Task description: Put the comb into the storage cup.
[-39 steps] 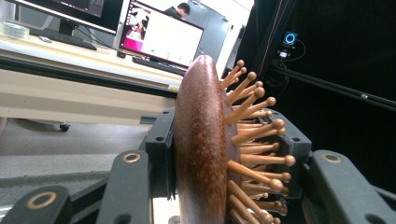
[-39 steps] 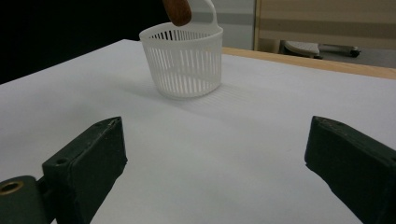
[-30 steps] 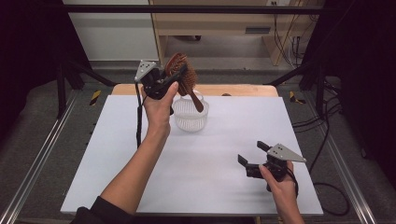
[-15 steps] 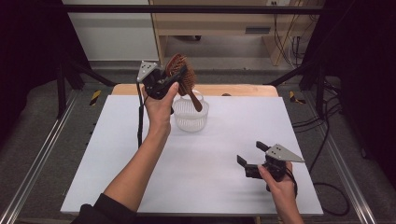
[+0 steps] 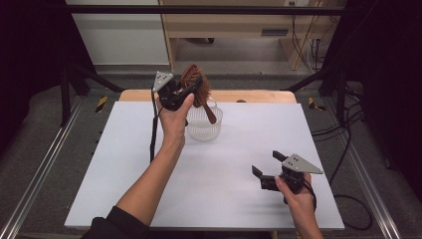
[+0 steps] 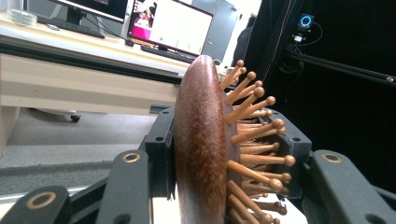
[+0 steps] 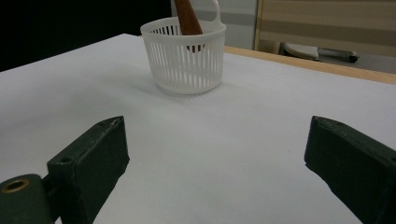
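A brown wooden hairbrush (image 5: 195, 85) with ball-tipped pegs hangs above a white slatted basket (image 5: 204, 122) at the table's far middle. My left gripper (image 5: 185, 90) is shut on the brush head, and the handle slants down into the basket. In the left gripper view the brush head (image 6: 201, 144) stands edge-on between both jaws, pegs pointing right. In the right gripper view the handle (image 7: 187, 18) dips into the basket (image 7: 184, 56). My right gripper (image 5: 268, 169) rests low near the table's front right, jaws wide apart with nothing between them (image 7: 215, 163).
The white table top (image 5: 124, 164) has a wooden strip (image 5: 259, 95) along its far edge. Dark metal rails (image 5: 45, 164) flank the table. A shelf unit and cables stand beyond the far edge.
My left gripper has sunk a little with the brush, bringing the handle lower into the basket. The right gripper has stayed where it was.
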A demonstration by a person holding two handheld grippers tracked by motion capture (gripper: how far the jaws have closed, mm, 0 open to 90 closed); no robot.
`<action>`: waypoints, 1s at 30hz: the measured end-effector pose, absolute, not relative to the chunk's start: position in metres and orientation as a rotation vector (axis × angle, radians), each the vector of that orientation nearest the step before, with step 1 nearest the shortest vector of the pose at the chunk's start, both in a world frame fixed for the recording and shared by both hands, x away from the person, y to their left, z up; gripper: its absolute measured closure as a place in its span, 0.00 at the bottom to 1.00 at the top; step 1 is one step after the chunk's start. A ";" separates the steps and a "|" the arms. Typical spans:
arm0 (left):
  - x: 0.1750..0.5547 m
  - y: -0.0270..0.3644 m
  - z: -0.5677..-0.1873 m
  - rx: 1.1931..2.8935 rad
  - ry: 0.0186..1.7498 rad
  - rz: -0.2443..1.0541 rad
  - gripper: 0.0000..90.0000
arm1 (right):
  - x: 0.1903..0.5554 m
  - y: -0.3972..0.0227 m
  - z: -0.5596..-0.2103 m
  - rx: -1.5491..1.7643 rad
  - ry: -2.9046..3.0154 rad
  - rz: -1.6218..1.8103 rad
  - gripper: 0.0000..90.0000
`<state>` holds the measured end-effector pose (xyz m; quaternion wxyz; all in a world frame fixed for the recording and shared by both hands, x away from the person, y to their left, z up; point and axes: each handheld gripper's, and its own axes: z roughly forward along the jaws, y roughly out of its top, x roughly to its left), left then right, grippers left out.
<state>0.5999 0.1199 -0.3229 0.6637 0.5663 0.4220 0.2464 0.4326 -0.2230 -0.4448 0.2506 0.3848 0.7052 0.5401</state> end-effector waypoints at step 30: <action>0.600 0.116 -0.349 1.296 0.963 0.586 0.57 | 0.433 -0.223 -0.447 1.052 1.913 1.469 0.07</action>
